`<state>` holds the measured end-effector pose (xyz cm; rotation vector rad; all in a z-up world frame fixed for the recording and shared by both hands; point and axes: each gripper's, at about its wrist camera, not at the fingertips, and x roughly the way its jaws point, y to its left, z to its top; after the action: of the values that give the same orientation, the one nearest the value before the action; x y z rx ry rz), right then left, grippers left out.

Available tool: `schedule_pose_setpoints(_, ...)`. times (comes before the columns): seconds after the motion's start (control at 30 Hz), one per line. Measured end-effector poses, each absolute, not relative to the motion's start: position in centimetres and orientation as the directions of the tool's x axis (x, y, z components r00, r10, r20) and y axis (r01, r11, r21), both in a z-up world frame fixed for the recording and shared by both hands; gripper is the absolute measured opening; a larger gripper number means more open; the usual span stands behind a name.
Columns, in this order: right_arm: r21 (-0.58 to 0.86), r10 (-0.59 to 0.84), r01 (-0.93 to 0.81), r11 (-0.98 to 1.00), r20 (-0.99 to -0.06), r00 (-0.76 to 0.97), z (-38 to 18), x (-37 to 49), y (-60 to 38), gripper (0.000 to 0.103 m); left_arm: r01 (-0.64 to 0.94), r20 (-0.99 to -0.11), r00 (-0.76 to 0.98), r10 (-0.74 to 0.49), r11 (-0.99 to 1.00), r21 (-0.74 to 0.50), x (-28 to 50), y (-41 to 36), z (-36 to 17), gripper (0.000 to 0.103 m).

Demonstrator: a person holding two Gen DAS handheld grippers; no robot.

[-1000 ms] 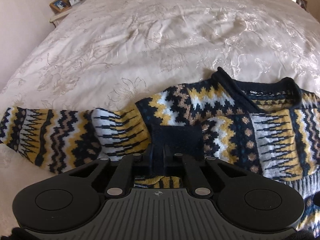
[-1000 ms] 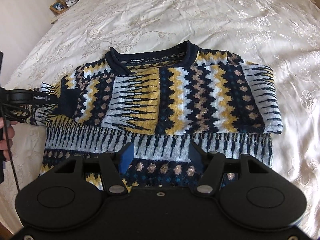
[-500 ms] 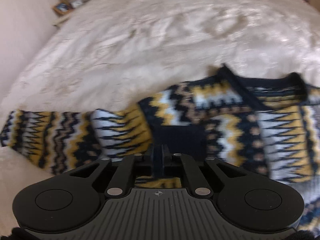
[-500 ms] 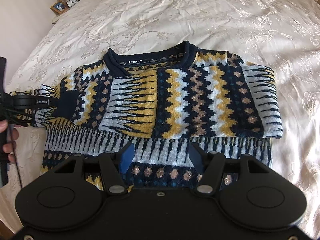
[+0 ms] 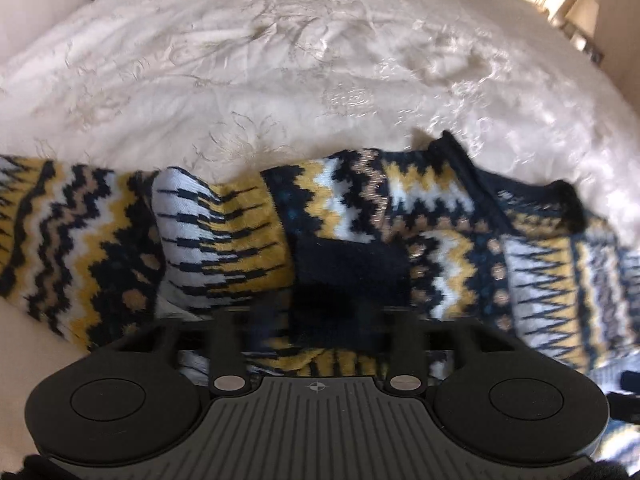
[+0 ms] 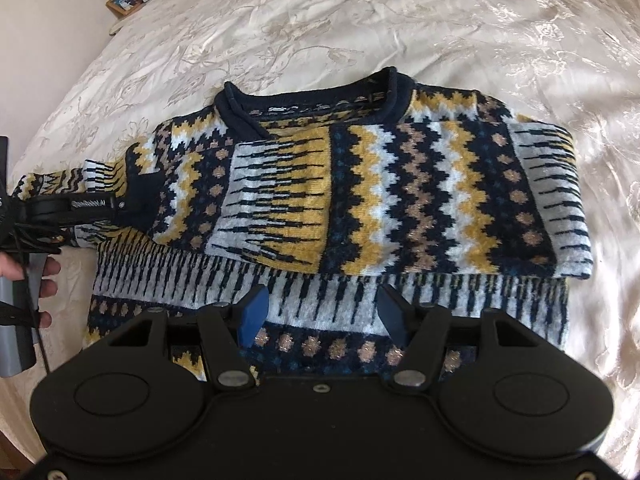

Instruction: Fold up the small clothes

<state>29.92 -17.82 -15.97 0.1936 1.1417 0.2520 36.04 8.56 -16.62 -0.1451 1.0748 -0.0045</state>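
Note:
A patterned navy, yellow and white sweater (image 6: 360,200) lies flat on the bed, neck away from me, with the right sleeve folded across the chest. My left gripper (image 5: 320,312) sits over the navy cuff (image 5: 352,264) of the left sleeve; its fingers have spread apart and the view is blurred. It also shows in the right wrist view (image 6: 120,204), at the cuff (image 6: 144,200) on the sweater's left side. My right gripper (image 6: 320,312) is open and empty, hovering over the sweater's lower band.
The cream embroidered bedspread (image 6: 360,20) covers the bed all round the sweater. A bedside table with a lamp, a clock and a framed photo (image 6: 126,2) stands at the far left. A hand (image 6: 44,280) holds the left gripper's handle.
My left gripper was shut on the navy cuff; its fingers have now spread apart at the cuff. The left view has swung and moved closer. My right gripper has stayed open, nearly still.

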Motion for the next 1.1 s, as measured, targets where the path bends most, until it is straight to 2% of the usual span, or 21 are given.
schedule_pose_setpoints(0.03, 0.28, 0.298, -0.103, 0.954, -0.871, 0.391, -16.0, 30.0, -17.7, 0.065, -0.056, -0.875, 0.475, -0.09, 0.99, -0.132, 36.0, 8.5, -16.6, 0.081)
schedule_pose_setpoints(0.07, 0.281, 0.3, -0.107, 0.954, -0.871, 0.39, -16.1, 30.1, -17.5, 0.065, -0.045, -0.876, 0.474, -0.09, 0.991, -0.126, 36.0, 8.3, -16.5, 0.082)
schedule_pose_setpoints(0.23, 0.282, 0.307, -0.122, 0.952, -0.874, 0.376, -16.4, 30.6, -16.7, 0.065, -0.026, -0.88, 0.471, -0.062, 0.996, -0.085, 36.4, 7.3, -16.8, 0.079)
schedule_pose_setpoints(0.3, 0.282, 0.309, -0.126, 0.951, -0.873, 0.378, -16.3, 30.6, -16.7, 0.065, -0.008, -0.873, 0.476, -0.101, 0.993, -0.119, 36.7, 6.8, -16.6, 0.062)
schedule_pose_setpoints(0.33, 0.282, 0.309, -0.127, 0.951, -0.872, 0.38, -16.3, 30.5, -16.7, 0.065, -0.003, -0.874, 0.476, -0.102, 0.993, -0.117, 36.7, 6.6, -16.4, 0.06)
schedule_pose_setpoints(0.4, 0.281, 0.308, -0.127, 0.951, -0.872, 0.38, -16.3, 30.5, -16.7, 0.065, 0.006, -0.871, 0.483, -0.087, 0.995, -0.096, 36.7, 6.1, -16.3, 0.048)
schedule_pose_setpoints(0.57, 0.283, 0.304, -0.111, 0.952, -0.872, 0.382, -16.2, 30.4, -17.1, 0.065, -0.047, -0.883, 0.458, -0.1, 0.99, -0.137, 37.1, 6.7, -17.2, 0.046)
schedule_pose_setpoints(0.63, 0.283, 0.304, -0.111, 0.953, -0.871, 0.386, -16.1, 30.3, -17.2, 0.065, -0.071, -0.885, 0.456, -0.098, 0.987, -0.146, 37.2, 6.9, -17.3, 0.04)
schedule_pose_setpoints(0.7, 0.283, 0.303, -0.108, 0.953, -0.87, 0.388, -15.9, 30.3, -17.1, 0.065, -0.099, -0.879, 0.473, -0.056, 0.988, -0.116, 37.1, 7.0, -16.8, 0.009)
schedule_pose_setpoints(0.83, 0.29, 0.305, -0.099, 0.952, -0.868, 0.391, -15.8, 30.3, -17.1, 0.065, -0.157, -0.849, 0.527, -0.014, 0.981, -0.113, 36.2, 7.8, -15.5, 0.005)
schedule_pose_setpoints(0.93, 0.286, 0.301, -0.097, 0.953, -0.867, 0.398, -15.6, 30.2, -17.1, 0.065, -0.173, -0.832, 0.553, 0.035, 0.982, -0.074, 35.7, 8.1, -14.5, 0.005)
schedule_pose_setpoints(1.1, 0.272, 0.283, -0.086, 0.958, -0.866, 0.412, -15.1, 30.0, -17.3, 0.065, -0.226, -0.854, 0.501, 0.141, 0.974, 0.028, 35.8, 9.2, -15.0, 0.0)
